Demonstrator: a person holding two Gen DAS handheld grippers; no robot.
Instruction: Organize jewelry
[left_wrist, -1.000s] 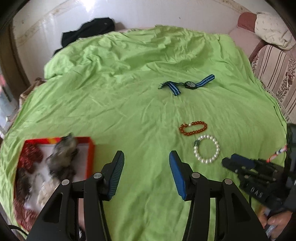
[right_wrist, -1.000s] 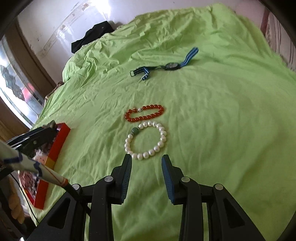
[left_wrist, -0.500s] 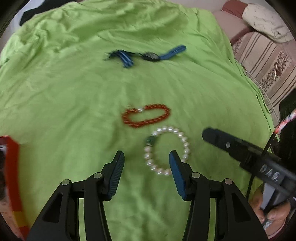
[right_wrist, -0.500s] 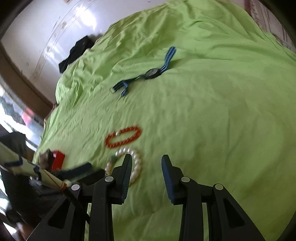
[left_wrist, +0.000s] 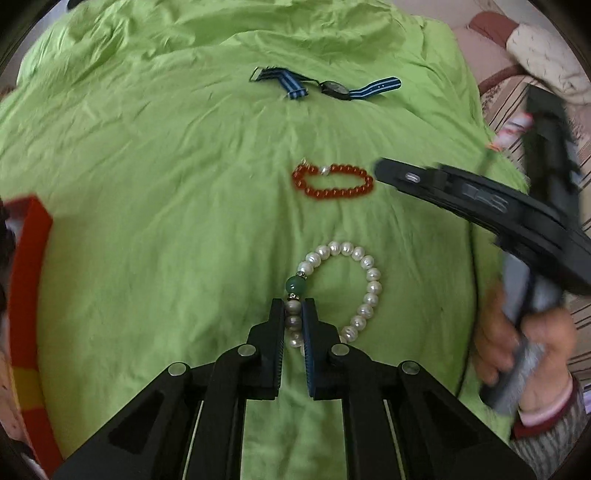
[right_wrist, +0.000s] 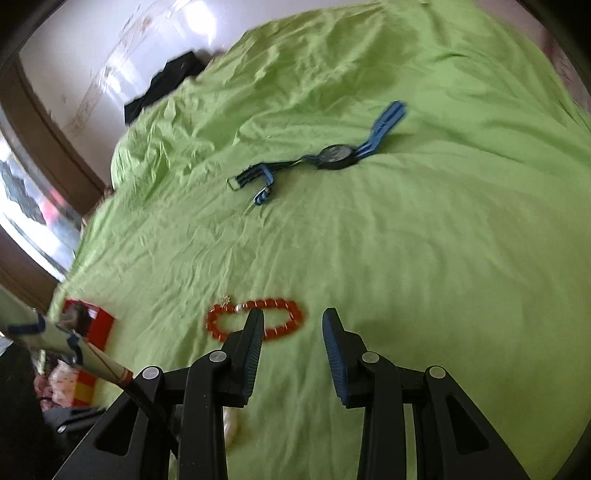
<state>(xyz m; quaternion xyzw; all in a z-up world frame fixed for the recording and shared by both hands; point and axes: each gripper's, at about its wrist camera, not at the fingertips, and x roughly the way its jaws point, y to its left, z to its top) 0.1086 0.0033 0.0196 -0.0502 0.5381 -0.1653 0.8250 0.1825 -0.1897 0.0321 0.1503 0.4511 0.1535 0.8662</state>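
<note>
The left claw (left_wrist: 294, 317) is closed on the pearl bracelet (left_wrist: 341, 291), its two pads pinching the beads on the bracelet's near left side, just below the single green bead. The rest of the bracelet lies flat on the green bed cover (left_wrist: 166, 221). Farther off on the cover lies the red bead bracelet (left_wrist: 332, 182), and farther still the watch with a blue striped strap (left_wrist: 334, 88), stretched out flat. At the left edge sits a red box (left_wrist: 31, 280), only partly in view. The right claw (right_wrist: 293, 330) hangs above the cover with its jaws partly open and nothing between them; its left finger overlaps the red bead bracelet in the right wrist view. A hand (left_wrist: 524, 354) grips its handle at the right.
</note>
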